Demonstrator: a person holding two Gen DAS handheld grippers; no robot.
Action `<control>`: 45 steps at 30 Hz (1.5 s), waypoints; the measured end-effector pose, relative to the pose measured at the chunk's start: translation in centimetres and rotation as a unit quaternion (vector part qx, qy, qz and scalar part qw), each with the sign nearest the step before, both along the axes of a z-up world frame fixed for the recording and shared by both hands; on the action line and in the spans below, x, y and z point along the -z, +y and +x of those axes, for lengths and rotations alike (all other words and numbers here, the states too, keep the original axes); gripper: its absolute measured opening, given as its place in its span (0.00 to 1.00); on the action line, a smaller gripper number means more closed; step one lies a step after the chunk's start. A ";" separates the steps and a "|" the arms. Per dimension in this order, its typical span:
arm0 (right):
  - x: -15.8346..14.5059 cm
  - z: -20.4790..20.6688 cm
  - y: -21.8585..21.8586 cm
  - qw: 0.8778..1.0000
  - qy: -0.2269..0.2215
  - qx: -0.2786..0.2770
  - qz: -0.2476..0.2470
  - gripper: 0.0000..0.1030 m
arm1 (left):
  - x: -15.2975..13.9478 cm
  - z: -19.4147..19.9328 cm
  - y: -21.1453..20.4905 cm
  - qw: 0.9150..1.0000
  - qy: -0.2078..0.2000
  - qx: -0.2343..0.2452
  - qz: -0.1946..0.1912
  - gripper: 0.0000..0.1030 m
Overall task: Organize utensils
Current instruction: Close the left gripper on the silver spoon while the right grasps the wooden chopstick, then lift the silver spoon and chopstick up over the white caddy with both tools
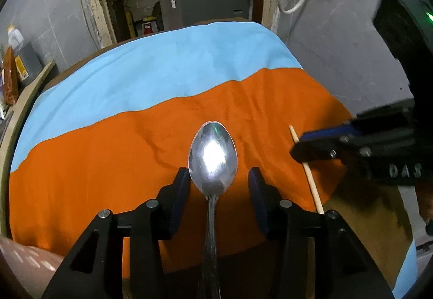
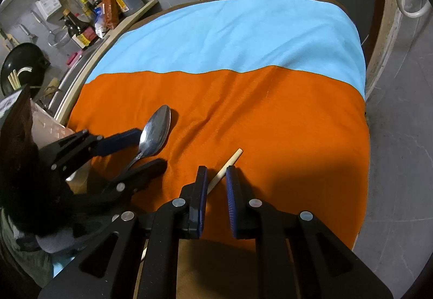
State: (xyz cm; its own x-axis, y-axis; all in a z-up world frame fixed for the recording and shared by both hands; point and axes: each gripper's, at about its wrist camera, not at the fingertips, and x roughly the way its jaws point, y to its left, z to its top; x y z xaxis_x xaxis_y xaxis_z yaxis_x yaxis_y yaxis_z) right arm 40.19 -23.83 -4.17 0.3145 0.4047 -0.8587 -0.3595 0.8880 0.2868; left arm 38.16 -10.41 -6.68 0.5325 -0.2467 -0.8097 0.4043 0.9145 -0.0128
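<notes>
On the left, our left gripper (image 1: 218, 185) stands apart around a metal spoon (image 1: 213, 154); its pads sit clear of the neck on either side, gripping nothing. The spoon lies bowl-up on the orange cloth (image 1: 108, 158), near the front edge. To the right, our right gripper (image 2: 216, 177) has its fingers narrowly parted astride a wooden chopstick (image 2: 227, 165); we cannot tell whether they pinch it. Farther back lies the blue cloth (image 2: 230, 36).

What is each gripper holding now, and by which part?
Left gripper: nothing; the spoon lies loose between its open jaws. Right gripper straddles the chopstick near its far end; a grip cannot be told.
</notes>
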 end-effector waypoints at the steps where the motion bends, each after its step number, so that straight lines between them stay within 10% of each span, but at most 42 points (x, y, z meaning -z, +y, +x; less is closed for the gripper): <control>1: 0.0 0.0 0.0 1.000 0.000 0.000 0.000 0.11 | 0.0 0.2 0.0 1.000 0.002 -0.002 -0.003 0.39; 10: 0.0 0.1 0.7 1.000 0.001 -0.001 -0.013 0.13 | 0.1 1.2 -0.7 1.000 -0.006 -0.001 0.012 0.32; 27: 0.0 0.1 2.2 0.998 0.012 0.019 -0.050 0.14 | -1.2 -3.7 2.8 0.995 -0.006 -0.047 -0.086 0.31; 33: 0.4 -1.2 0.0 0.996 0.035 0.058 0.057 0.03 | -3.2 -7.2 3.5 0.990 -0.059 -0.032 -0.120 0.31; 39: -1.2 -6.6 -0.4 0.987 -0.075 0.051 0.136 0.03 | -5.6 -11.2 4.0 0.978 -0.158 -0.022 -0.136 0.31; 45: -3.9 -11.2 -0.6 0.951 -0.223 0.046 0.209 0.03 | -7.2 -14.2 4.6 0.961 -0.235 -0.029 -0.147 0.31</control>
State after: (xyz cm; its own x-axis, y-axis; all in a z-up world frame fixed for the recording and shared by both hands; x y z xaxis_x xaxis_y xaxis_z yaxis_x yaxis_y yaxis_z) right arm 29.03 -24.48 -0.30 0.6612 0.6340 -0.4011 -0.4541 0.7638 0.4587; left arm 23.98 -5.77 0.54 0.8411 -0.3875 -0.3773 0.3779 0.9201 -0.1025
